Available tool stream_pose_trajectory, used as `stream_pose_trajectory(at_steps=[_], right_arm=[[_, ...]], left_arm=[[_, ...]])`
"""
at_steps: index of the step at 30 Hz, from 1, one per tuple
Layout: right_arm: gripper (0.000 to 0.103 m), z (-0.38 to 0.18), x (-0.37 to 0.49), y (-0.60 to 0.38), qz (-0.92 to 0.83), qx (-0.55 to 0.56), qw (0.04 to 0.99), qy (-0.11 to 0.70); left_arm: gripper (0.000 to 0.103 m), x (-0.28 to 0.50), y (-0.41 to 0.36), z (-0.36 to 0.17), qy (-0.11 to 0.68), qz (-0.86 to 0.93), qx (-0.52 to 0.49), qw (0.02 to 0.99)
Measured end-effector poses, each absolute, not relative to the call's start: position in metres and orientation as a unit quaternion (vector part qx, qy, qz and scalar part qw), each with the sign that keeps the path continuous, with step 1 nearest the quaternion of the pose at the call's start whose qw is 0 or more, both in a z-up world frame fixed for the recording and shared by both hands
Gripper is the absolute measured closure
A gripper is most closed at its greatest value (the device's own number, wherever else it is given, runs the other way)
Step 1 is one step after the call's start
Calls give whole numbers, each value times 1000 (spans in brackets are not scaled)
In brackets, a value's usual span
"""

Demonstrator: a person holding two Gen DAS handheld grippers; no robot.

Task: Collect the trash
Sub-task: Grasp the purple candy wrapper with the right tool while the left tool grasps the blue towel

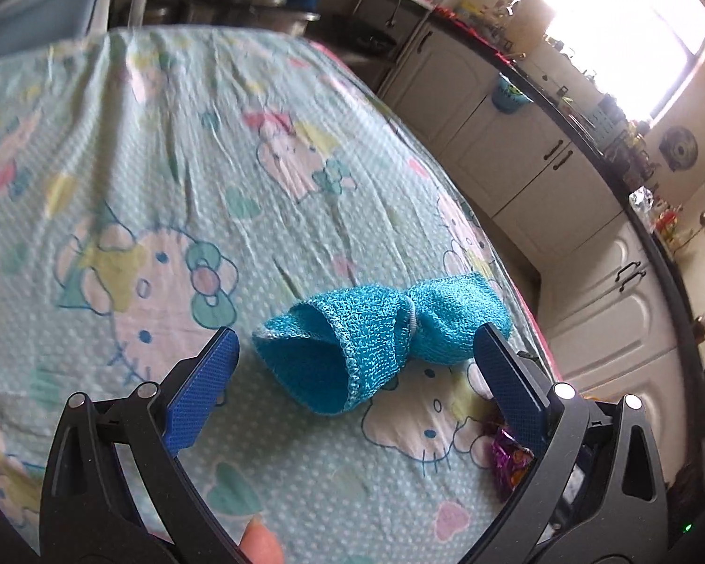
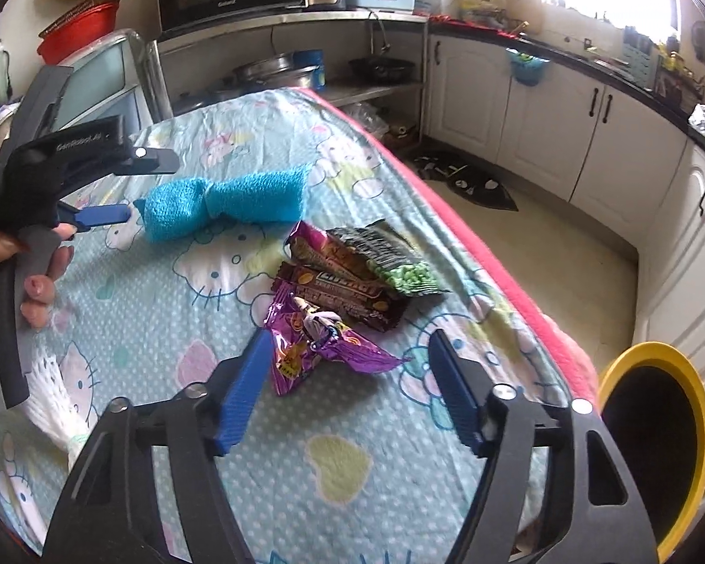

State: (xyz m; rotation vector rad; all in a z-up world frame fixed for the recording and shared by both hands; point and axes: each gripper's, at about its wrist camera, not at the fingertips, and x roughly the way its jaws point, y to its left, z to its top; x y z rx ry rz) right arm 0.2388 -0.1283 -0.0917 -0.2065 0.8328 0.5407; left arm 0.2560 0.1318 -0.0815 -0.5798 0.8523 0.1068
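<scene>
1. My left gripper's right finger [image 1: 512, 385] hides most of the purple wrapper [image 1: 505, 458] in my left view.
2. The yellow-rimmed bin [image 2: 658, 423] is cut off by the frame edge.
3. The brown bar wrapper [image 2: 348, 298] lies partly under the purple one; its print is too blurred to read.

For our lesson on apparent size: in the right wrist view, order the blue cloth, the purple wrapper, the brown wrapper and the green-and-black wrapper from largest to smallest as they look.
1. Blue cloth
2. Purple wrapper, though it lies nearest the camera
3. Brown wrapper and green-and-black wrapper: they look alike, and they overlap, so unranked
</scene>
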Motion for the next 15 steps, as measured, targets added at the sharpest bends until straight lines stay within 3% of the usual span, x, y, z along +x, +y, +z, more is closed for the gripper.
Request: stream_pose_trajectory(at_steps=[4, 6, 11, 15], right_arm=[[63, -97, 242, -124, 273, -107, 866, 405], [80, -98, 241, -123, 285, -106, 860, 410], [90, -94, 228, -120, 305, -110, 854, 406], [91, -90, 216, -122, 324, -83, 848, 412]], left_arm=[[32, 259, 129, -85, 413, 50, -286, 863], [48, 261, 127, -87, 416, 46, -287, 862], [84, 263, 124, -91, 421, 42, -280, 862], [94, 261, 124, -93, 422, 24, -282, 861]])
